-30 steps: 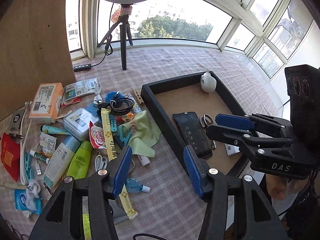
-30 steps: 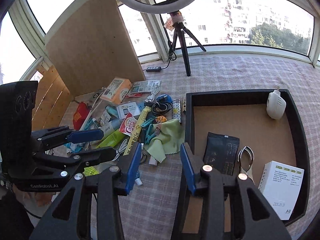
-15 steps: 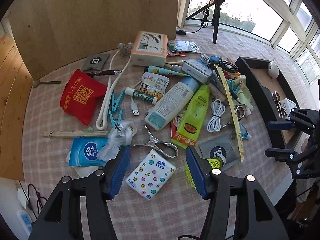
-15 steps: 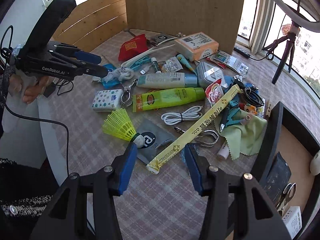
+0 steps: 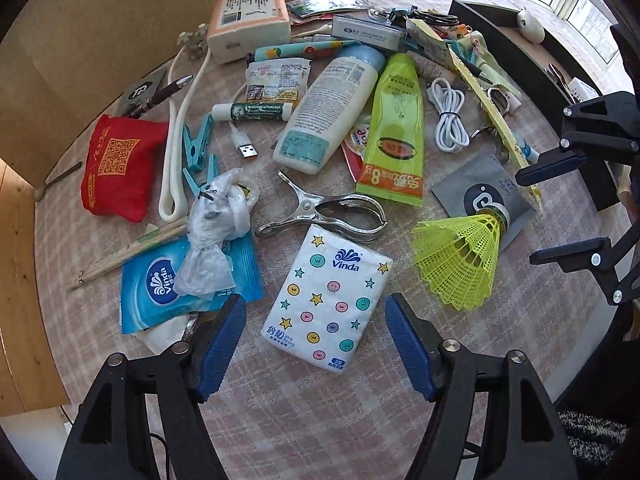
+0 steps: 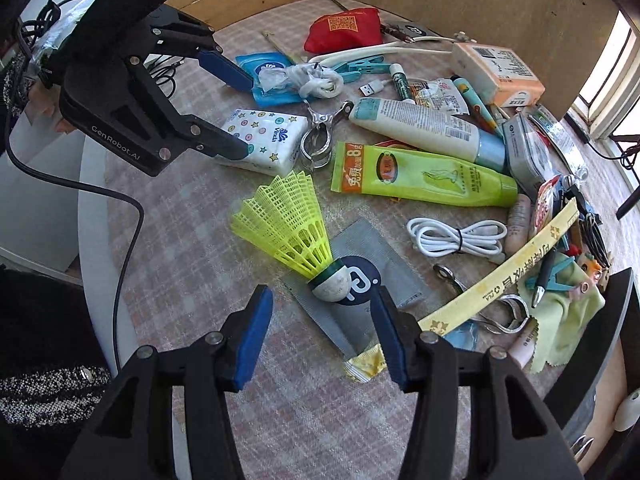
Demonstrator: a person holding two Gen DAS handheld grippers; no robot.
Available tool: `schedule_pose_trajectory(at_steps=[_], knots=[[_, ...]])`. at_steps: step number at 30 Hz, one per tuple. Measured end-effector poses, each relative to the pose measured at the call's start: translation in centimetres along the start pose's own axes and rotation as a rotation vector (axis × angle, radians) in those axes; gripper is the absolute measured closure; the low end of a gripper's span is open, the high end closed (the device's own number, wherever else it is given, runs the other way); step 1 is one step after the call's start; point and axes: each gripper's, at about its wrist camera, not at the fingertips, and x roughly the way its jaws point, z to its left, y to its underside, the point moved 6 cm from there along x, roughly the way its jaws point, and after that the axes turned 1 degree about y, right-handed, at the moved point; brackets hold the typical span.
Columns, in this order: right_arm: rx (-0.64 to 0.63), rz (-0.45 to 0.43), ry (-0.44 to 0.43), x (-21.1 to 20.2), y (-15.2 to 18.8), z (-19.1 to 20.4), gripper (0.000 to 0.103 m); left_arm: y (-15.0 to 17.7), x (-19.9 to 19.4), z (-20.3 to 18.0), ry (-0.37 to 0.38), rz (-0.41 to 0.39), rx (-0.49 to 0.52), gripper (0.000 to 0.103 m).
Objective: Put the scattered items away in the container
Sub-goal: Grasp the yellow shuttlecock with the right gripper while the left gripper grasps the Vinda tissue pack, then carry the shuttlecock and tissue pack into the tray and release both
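A white Vinda tissue pack (image 5: 328,300) with coloured stars lies flat on the checked cloth. My left gripper (image 5: 314,340) points down over it. Its jaws are opening and stand either side of the pack's near end, the pads clear of it. In the right wrist view the left gripper (image 6: 240,114) straddles the same tissue pack (image 6: 272,136). A yellow shuttlecock (image 6: 288,224) lies on a grey packet (image 6: 376,280). My right gripper (image 6: 322,328) is open, and the shuttlecock's cork sits just ahead of its tips. The black container (image 5: 500,12) stands at the far right.
Clutter fills the cloth: a green tube (image 5: 394,132), white bottle (image 5: 328,108), red pouch (image 5: 120,164), blue tissue pack (image 5: 168,280), metal clip (image 5: 332,212), white cable (image 6: 456,236) and yellow strip (image 6: 516,268). The table edge (image 6: 92,184) runs close on the left.
Both grippers have swung away from the black container to the clutter and come down close over it. The left jaws have widened around the tissue pack; the right now faces the shuttlecock.
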Motion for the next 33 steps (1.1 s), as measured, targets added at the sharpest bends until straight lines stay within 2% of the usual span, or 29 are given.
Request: schedule_pose_trajectory(at_steps=[8,16,18,22,33], knots=[[-0.002,0.003,-0.016,1.3,-0.9,0.0,0.053,-0.1,1.7,-0.7,0.023,0.03,0.032,0.034],[-0.009,0.023,-0.031,3.0,-1.7,0.7,0.053,0.1,2.1,-1.1,0.047,0.032,0.019,0.044],[-0.003,0.031,-0.048,3.3,-1.8,1.0,0.058,0.2,2.2,-1.0,0.058,0.031,0.003,0.048],[0.02,0.055,-0.056,3.9,-1.6,1.1,0.075,0.6,2.2,-1.0,0.069,0.02,-0.023,0.05],[0.162,-0.027,-0.094,1.5,-1.9,-0.5,0.076,2.0,0.5,-0.2,0.075,-0.019,-0.145,0.052]])
